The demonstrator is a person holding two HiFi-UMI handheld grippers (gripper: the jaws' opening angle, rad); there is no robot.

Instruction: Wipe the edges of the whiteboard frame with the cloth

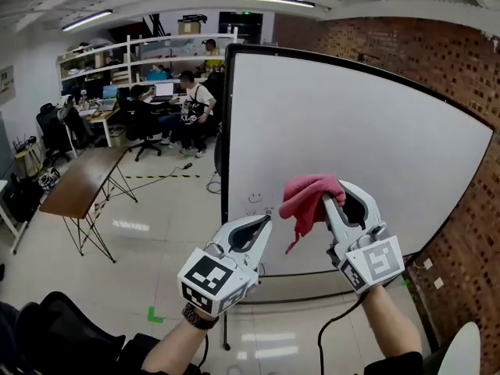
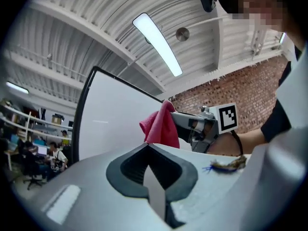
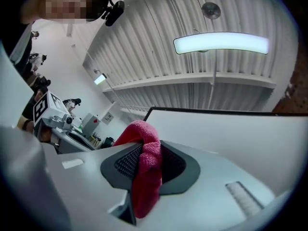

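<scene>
A large whiteboard point(image 1: 351, 147) with a black frame point(image 1: 226, 131) stands in front of me. My right gripper point(image 1: 334, 199) is shut on a red cloth point(image 1: 306, 200), held in front of the board's lower middle; the cloth point(image 3: 144, 177) is pinched between its jaws and bunches above them. My left gripper point(image 1: 264, 223) is shut with nothing in it, lower and to the left, near the frame's left edge. From the left gripper view the red cloth point(image 2: 159, 124) and the right gripper point(image 2: 202, 126) show ahead, before the board point(image 2: 115, 119).
A brick wall point(image 1: 437, 61) runs along the right behind the board. A brown folding table point(image 1: 82, 180) stands at the left on the shiny floor. People sit at desks with shelves point(image 1: 156, 92) at the back. A cable point(image 1: 332, 326) hangs below my right arm.
</scene>
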